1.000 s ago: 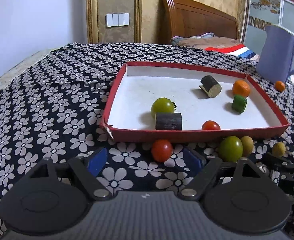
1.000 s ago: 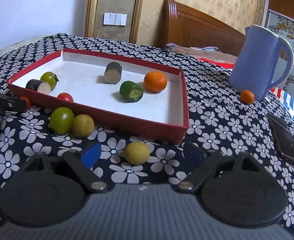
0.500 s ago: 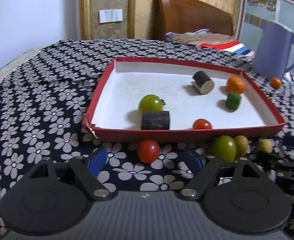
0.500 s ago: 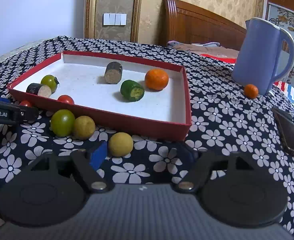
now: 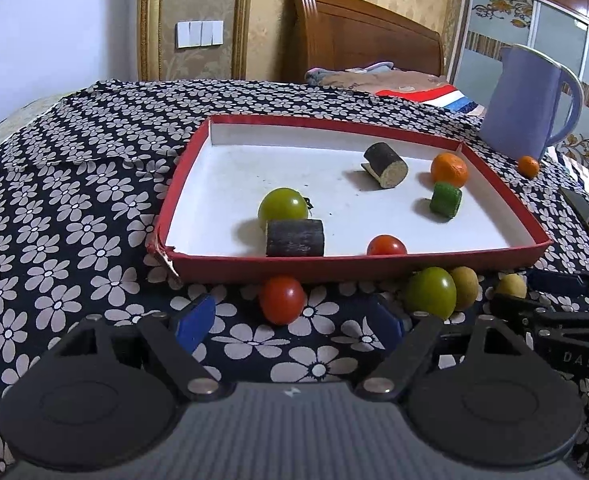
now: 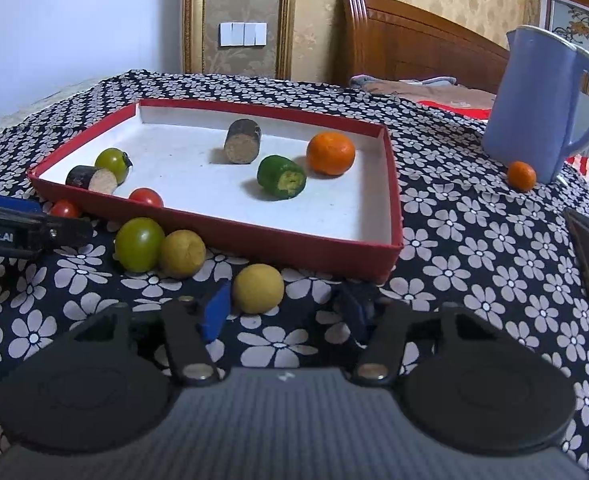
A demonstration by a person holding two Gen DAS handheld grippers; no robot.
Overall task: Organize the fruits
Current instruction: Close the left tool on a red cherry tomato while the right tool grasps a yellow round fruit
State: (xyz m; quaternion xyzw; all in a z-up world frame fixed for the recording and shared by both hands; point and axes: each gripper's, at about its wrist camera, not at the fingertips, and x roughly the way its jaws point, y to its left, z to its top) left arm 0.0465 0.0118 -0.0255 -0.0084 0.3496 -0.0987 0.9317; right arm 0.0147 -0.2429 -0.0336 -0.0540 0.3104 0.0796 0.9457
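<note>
2 grippers had closed in over the last second: the left gripper [image 5: 290,320], spread wide, now bracketed the red tomato [image 5: 281,299] at 12 o'clock, the right gripper [image 6: 284,312], also spread, the yellow fruit [image 6: 257,288]; both fruits lay outside the red tray [image 6: 390,216], ready for pinching

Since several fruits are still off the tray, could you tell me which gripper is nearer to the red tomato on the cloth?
Left. The left gripper is open with the red tomato just ahead between its fingers; the right gripper sits farther off, by a yellow fruit.
</note>
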